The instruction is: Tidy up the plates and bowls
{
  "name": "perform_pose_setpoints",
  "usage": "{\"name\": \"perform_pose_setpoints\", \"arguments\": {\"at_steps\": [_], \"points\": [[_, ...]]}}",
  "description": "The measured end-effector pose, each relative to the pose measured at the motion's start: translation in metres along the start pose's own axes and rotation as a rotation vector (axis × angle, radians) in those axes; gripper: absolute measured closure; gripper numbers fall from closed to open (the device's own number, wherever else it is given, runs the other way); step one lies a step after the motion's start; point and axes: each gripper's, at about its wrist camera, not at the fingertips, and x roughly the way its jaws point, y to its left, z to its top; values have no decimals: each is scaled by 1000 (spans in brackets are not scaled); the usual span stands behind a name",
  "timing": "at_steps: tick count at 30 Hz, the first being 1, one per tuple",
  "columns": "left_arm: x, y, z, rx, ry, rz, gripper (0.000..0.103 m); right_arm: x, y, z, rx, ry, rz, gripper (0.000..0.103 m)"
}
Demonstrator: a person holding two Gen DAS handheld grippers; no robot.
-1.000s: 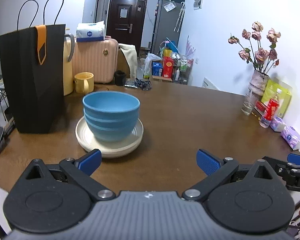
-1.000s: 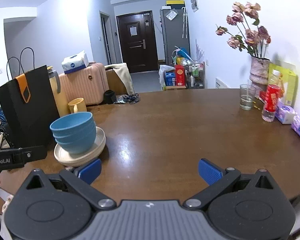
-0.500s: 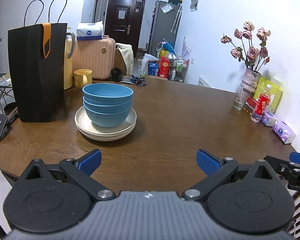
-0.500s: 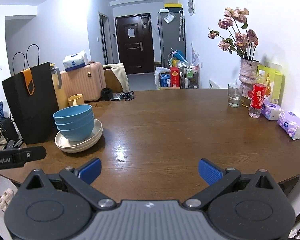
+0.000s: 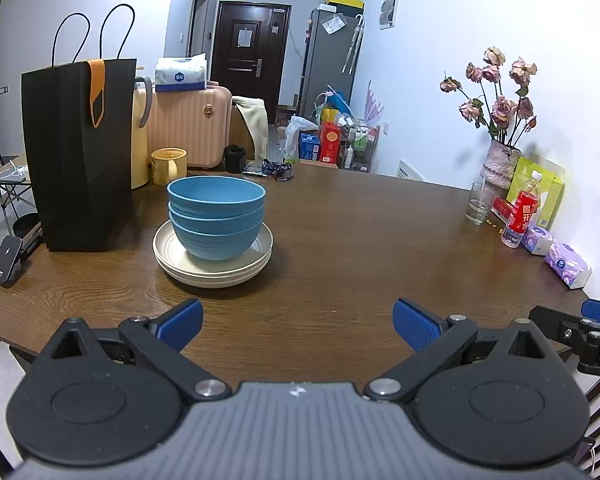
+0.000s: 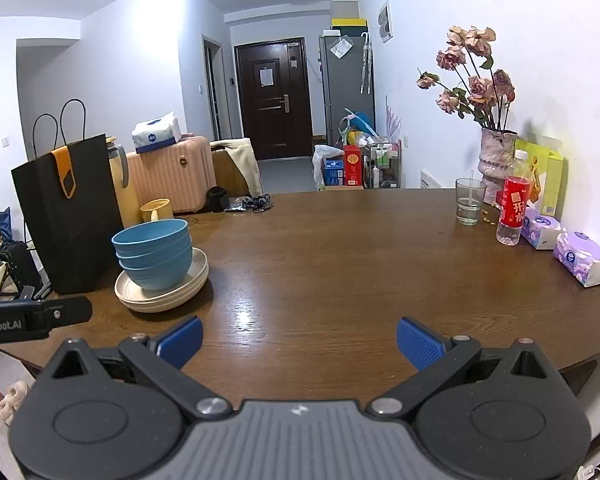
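**Stacked bowls and plates on a wooden table, both grippers held back and empty**

Three blue bowls (image 5: 217, 216) sit nested inside one another on a small stack of cream plates (image 5: 213, 266). The stack rests on the left part of a dark wooden table (image 5: 360, 240), just beside a tall black paper bag (image 5: 76, 152) with an orange tag. Behind the bag stand a yellow jug (image 5: 140, 136) and a yellow mug (image 5: 169, 166).

The left gripper (image 5: 298, 318) hovers near the table's front edge, facing the stack, its blue pads spread wide and holding nothing. The right gripper (image 6: 298, 338) is beside it, aimed at the bare middle of the table, likewise spread and empty. Neither touches the dishes.

The stacking looks largely complete, so the remaining risk seems to lie in any further handling. The nested bowls stand tall on a shallow plate; a sideways nudge from a pad could slide them or tip the top bowl. The bag stands close enough that a push to the left could knock into it.

Along the right edge are a vase of dried pink flowers (image 6: 496, 156), a drinking glass (image 6: 469, 202), a bottle (image 6: 512, 204) with a red label bearing Chinese characters, and purple tissue packs (image 6: 582, 258). Part of the left gripper's body shows in the right view, with partial white lettering ending "nRobot.AI". Other labels are too small to read.
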Motion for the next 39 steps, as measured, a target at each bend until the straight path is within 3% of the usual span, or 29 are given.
{"name": "perform_pose_setpoints", "arguments": {"at_steps": [39], "points": [[-8, -2, -5, -8, -26, 0, 0, -7, -3, -1, -8, -10, 3, 0]]}}
